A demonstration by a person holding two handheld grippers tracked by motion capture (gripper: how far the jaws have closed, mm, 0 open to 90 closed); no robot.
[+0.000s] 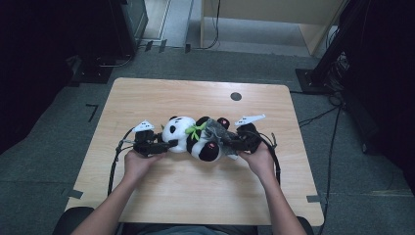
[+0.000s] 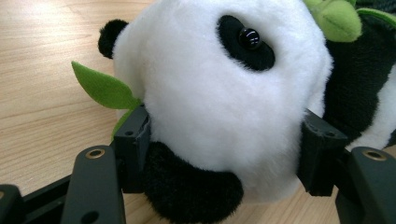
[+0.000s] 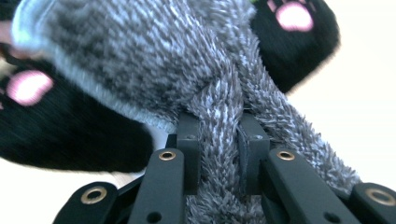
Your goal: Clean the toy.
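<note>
At frame centre, the left gripper (image 1: 169, 145) clamps the panda (image 1: 188, 137)'s head; the right gripper (image 1: 235, 143) pinches the grey sock (image 1: 217, 133), which part-covers the legs.

Your light wooden table (image 1: 161, 196) fills the frame's middle; a plush panda (image 1: 183, 134) lies at its centre, a dark round spot (image 1: 236, 96) toward its upper right.

One plush panda (image 1: 188, 137), one grey sock (image 1: 218, 133)

A light wooden table (image 1: 161, 98) stands on grey carpet (image 1: 54, 127).
</note>
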